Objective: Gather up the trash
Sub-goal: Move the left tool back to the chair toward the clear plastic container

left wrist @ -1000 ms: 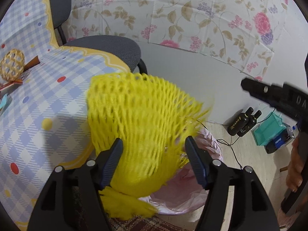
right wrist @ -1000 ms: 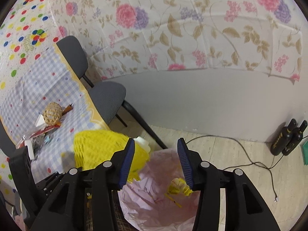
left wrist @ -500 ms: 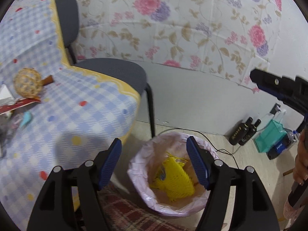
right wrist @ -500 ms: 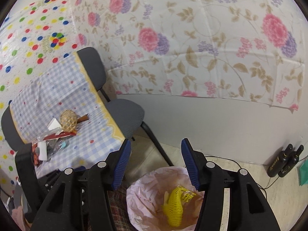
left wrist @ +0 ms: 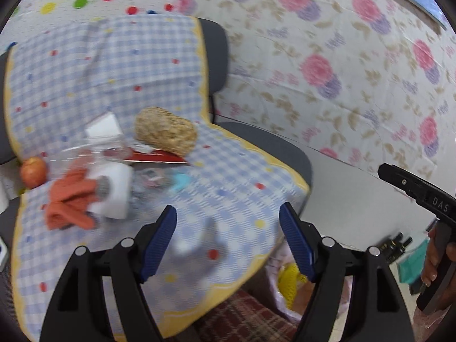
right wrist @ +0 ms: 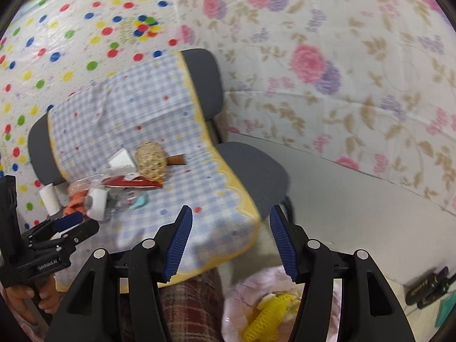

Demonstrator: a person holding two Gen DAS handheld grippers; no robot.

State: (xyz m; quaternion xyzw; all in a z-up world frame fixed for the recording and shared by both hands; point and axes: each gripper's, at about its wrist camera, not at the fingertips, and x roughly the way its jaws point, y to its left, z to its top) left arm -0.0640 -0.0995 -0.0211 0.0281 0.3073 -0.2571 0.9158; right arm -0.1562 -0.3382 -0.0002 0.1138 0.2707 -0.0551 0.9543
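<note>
The pink trash bag (right wrist: 242, 293) sat on the floor at about 6 o'clock in the right wrist view. Inside it lay the yellow foam net (right wrist: 265, 319). In the left wrist view the same net (left wrist: 290, 282) peeked out at 5 o'clock, past the edge of the worktop (left wrist: 233, 188).

More trash lay in a pile on the worktop, up at 10 o'clock from the left gripper (left wrist: 228, 242): a brown foam net (left wrist: 165, 132), a red wrapper (left wrist: 159, 156), a white paper roll (left wrist: 114, 193), an orange cloth (left wrist: 68, 202) and a small teal bit (left wrist: 179, 181). An apple (left wrist: 32, 171) sat at 9 o'clock.

The left fingers (left wrist: 159, 239) had just been opening and stood wide apart with nothing between them. The right gripper (right wrist: 230, 245) had also just been opening, and it was empty too. The pile was well apart from both.
</note>
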